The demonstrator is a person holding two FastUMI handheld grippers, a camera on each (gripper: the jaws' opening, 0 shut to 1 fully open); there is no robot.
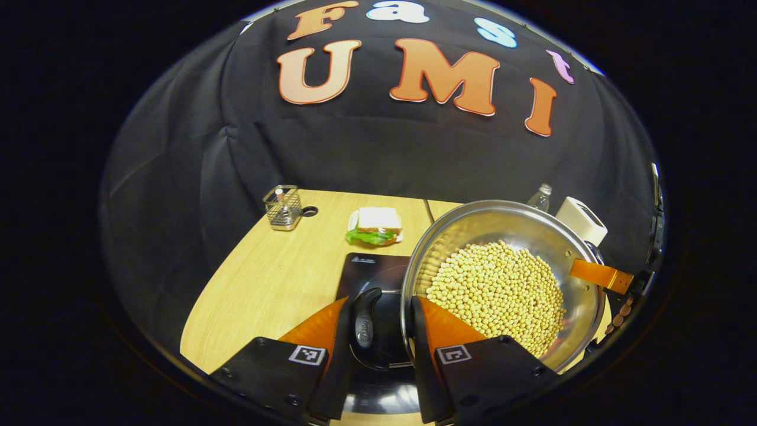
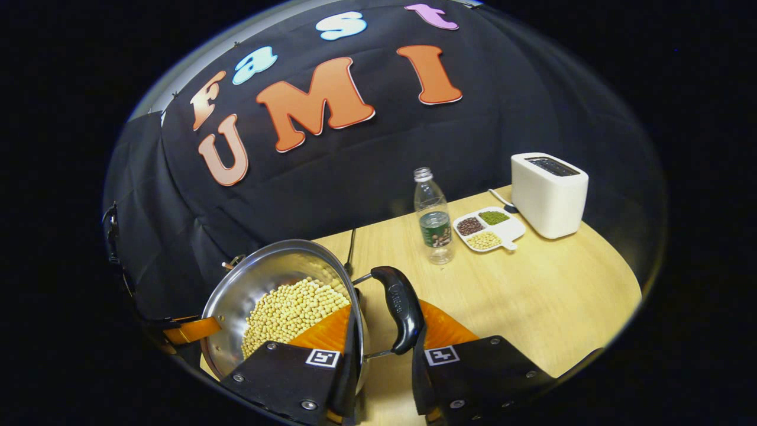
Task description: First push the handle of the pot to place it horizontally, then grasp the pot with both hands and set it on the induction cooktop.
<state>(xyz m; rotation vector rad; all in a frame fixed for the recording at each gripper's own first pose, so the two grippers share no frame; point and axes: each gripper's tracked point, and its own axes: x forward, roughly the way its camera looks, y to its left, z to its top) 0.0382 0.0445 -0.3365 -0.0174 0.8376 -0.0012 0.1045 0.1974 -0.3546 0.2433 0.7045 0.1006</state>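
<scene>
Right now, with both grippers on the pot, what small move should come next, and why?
Probably shift the pot a little toward the left gripper, then lower it. The left and right gripper seem to clamp its handles, but in the left gripper view the cooktop lies mostly beyond the left handle, only partly under the pot.

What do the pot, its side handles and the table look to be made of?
Pot: polished metal, probably stainless steel, with mirror-like reflections. Side handle: glossy dark moulded material, likely plastic, on thin wire brackets. Table: pale wood grain, possibly laminate.
</scene>
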